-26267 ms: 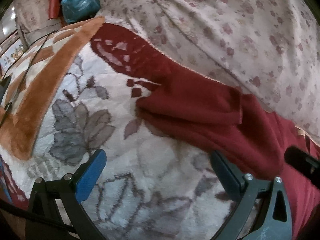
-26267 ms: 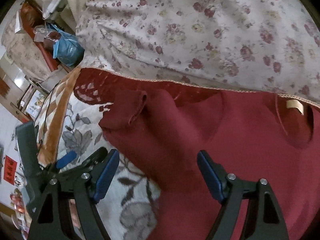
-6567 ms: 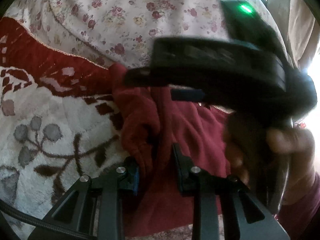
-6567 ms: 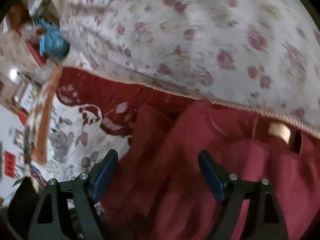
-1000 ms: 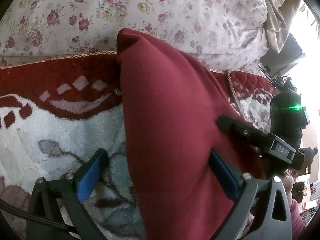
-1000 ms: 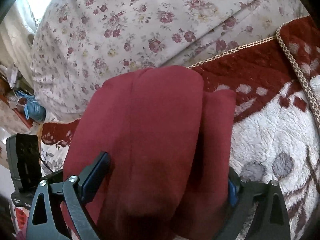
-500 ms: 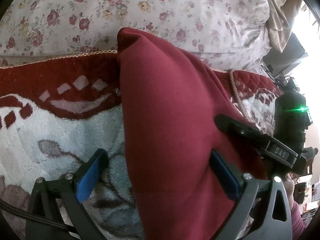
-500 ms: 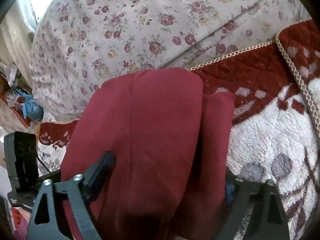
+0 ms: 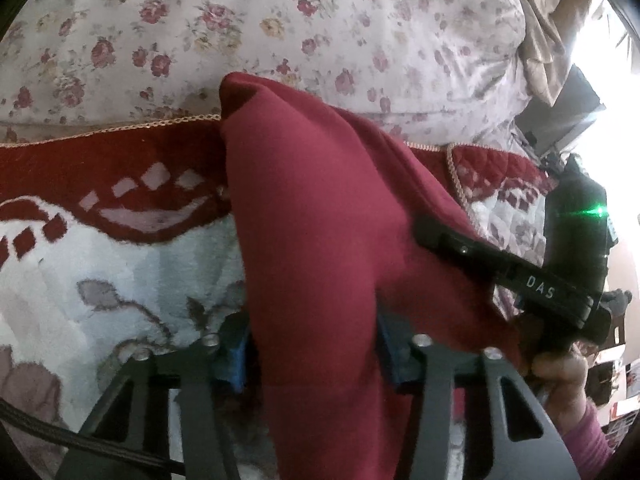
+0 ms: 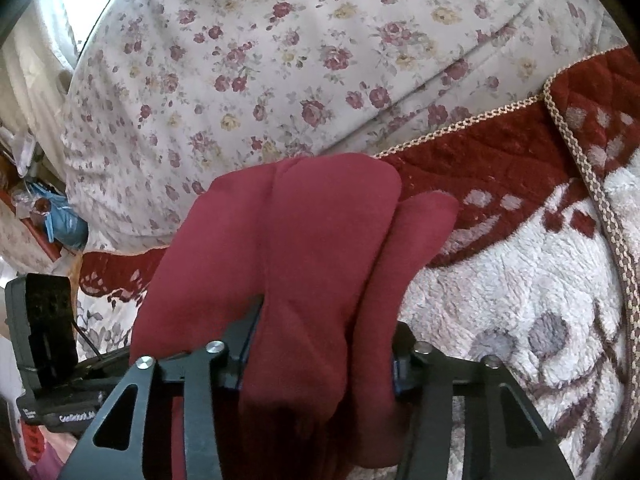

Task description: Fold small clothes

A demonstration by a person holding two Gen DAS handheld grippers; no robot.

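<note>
Left wrist view: my left gripper (image 9: 310, 350) angles down toward the bed, its jaws having just closed in, blue pads now pinching a thick fold of the dark red garment (image 9: 320, 216). The garment rises as a bunched ridge over the red-and-white fleece blanket (image 9: 120, 264), its far end against the floral quilt (image 9: 280, 32). At right, my right hand (image 9: 560, 376), in a pink sleeve, grips the other tool.

Right wrist view: my right gripper (image 10: 320, 354) also tilts downward, jaws just drawn in and clamped on the same garment (image 10: 304, 240), folded into several layers. A blue bag (image 10: 64, 226) sits far left, contents unclear.
</note>
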